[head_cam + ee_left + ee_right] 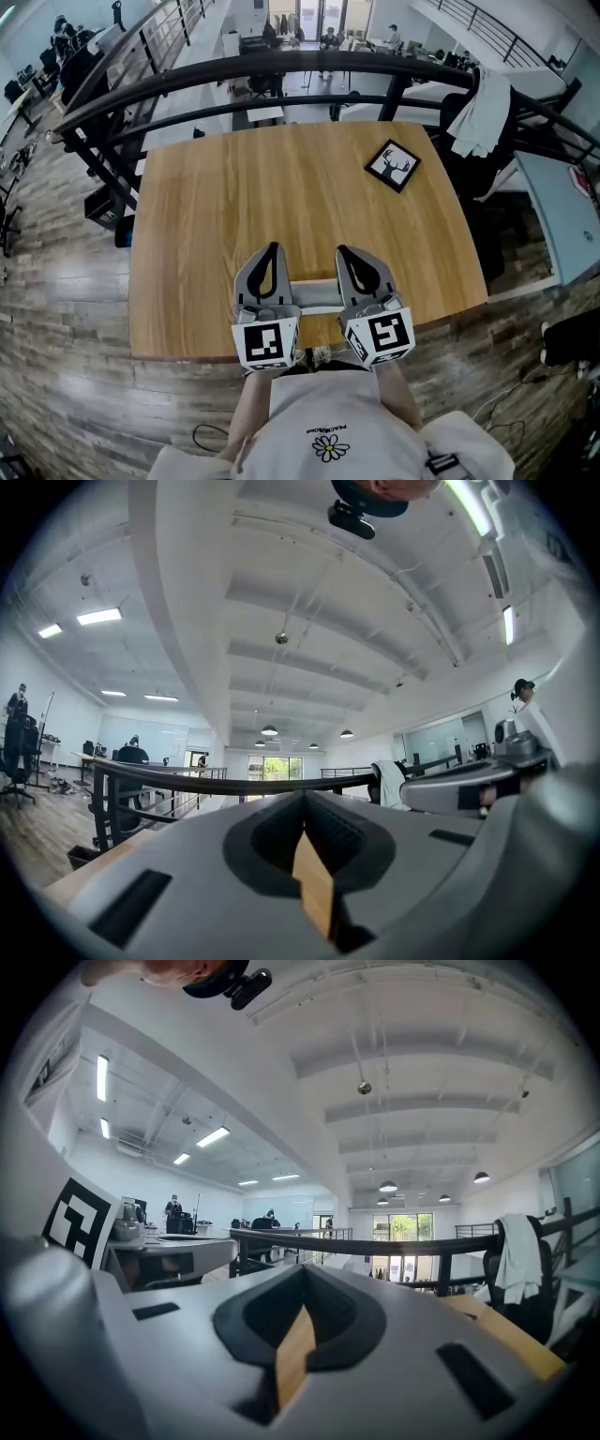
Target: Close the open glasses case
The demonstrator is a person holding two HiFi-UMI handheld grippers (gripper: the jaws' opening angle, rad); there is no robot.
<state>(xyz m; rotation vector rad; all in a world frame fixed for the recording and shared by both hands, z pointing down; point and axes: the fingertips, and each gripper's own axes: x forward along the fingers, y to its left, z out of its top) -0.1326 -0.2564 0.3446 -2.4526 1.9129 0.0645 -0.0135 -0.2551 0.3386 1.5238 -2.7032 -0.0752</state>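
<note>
Head view: glasses case [319,297] between tools [273,247] [342,250].

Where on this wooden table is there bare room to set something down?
Most of the light wooden table is bare: its left side and centre, up to the black-framed square deer picture near the far right corner. Crowded at the near edge, where the left gripper, the right gripper and a pale flat object between them sit.

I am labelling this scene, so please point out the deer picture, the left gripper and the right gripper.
deer picture [392,165]: head view, on the middle of its printed face.
left gripper [273,250]: head view, at its closed tips.
right gripper [342,251]: head view, at its closed tips.
</note>
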